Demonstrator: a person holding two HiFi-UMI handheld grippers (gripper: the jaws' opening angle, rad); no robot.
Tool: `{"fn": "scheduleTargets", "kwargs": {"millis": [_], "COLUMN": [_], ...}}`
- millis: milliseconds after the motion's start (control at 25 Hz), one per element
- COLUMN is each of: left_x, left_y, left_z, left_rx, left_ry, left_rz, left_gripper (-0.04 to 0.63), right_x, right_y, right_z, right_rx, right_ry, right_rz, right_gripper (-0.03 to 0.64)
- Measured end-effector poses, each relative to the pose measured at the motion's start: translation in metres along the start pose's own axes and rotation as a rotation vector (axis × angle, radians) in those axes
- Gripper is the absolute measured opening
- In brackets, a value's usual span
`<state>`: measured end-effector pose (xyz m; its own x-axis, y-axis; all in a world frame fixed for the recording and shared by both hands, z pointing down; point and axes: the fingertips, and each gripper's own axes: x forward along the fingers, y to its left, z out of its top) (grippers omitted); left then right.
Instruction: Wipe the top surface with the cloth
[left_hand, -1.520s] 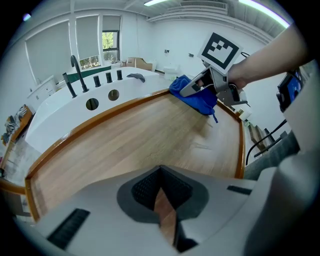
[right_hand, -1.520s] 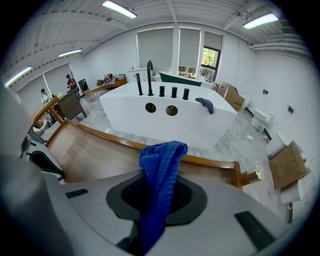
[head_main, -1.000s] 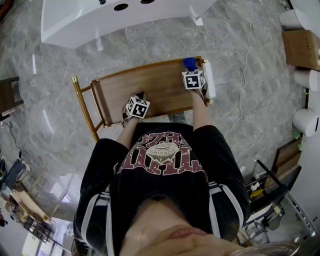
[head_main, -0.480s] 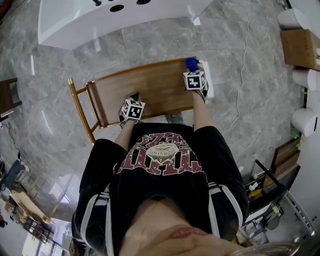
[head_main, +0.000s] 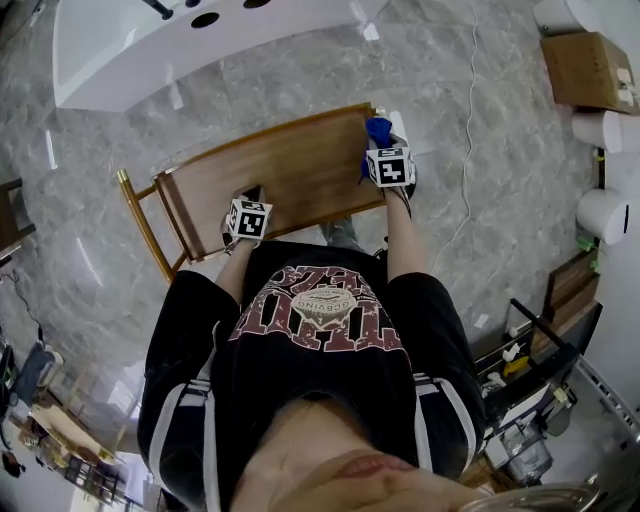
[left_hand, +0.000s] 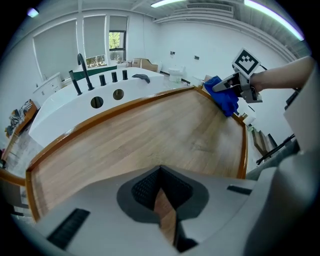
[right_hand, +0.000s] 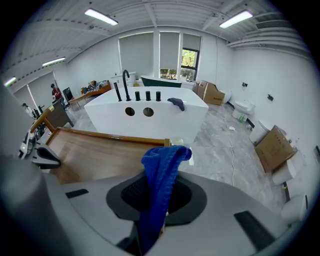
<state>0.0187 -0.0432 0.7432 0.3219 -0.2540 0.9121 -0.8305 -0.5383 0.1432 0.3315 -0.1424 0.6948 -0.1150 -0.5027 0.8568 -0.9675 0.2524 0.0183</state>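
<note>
- Black T-shirt (head_main: 320, 330) with a dark red print fills the lower part of my head view, with both of the person's forearms reaching out to the table.
- My left gripper (head_main: 251, 196) sits at the near edge of the wooden top (head_main: 290, 175), left of the middle. In its own view I see the jaws pressed together with nothing between them, only a sliver of wood grain showing past the pads.
- My right gripper (head_main: 380, 140) is at the right end of the top, near the far corner. Its jaws are clenched on the blue cloth (head_main: 377, 128), which sticks up from between the pads in a folded ridge.
- In the left gripper view the cloth hangs down onto the top's right edge.
- The top is warm brown plank wood with a raised orange-brown rim, and it looks bare apart from the two grippers and the cloth.
- A brassy metal frame (head_main: 140, 225) shows at the table's left end.
- The floor (head_main: 300, 80) is glossy grey marble-look tile.
- Beyond the table stands a long white tub (right_hand: 145, 120) with round holes and a black faucet (right_hand: 125, 82).
- To the right I see cardboard boxes (right_hand: 272, 147) and white fixtures (head_main: 605, 215).
- Farthest off are blinded windows (right_hand: 189, 57) and strip lights (right_hand: 102, 16) on a white ceiling.
</note>
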Motion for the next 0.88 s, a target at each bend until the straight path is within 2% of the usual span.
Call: {"fn": "scheduleTargets", "kwargs": {"millis": [240, 600, 880], "left_x": [-0.001, -0.001, -0.001], "left_y": [-0.005, -0.009, -0.008], "left_z": [-0.001, -0.001, 0.0], "left_rx": [0.001, -0.004, -0.004], "left_ry": [-0.012, -0.024, -0.044], "left_rz": [0.0, -0.012, -0.016], "left_gripper": [0.049, 0.049, 0.049], "right_x": [-0.007, 0.006, 0.008], "right_y": [0.003, 0.021, 0.019], "right_z": [-0.033, -0.048, -0.048], "right_rx": [-0.044, -0.15, -0.081], "right_ry": [0.053, 0.103, 0.083], "right_rz": [0.005, -0.024, -0.052], "right_gripper": [0.064, 0.064, 0.064]}}
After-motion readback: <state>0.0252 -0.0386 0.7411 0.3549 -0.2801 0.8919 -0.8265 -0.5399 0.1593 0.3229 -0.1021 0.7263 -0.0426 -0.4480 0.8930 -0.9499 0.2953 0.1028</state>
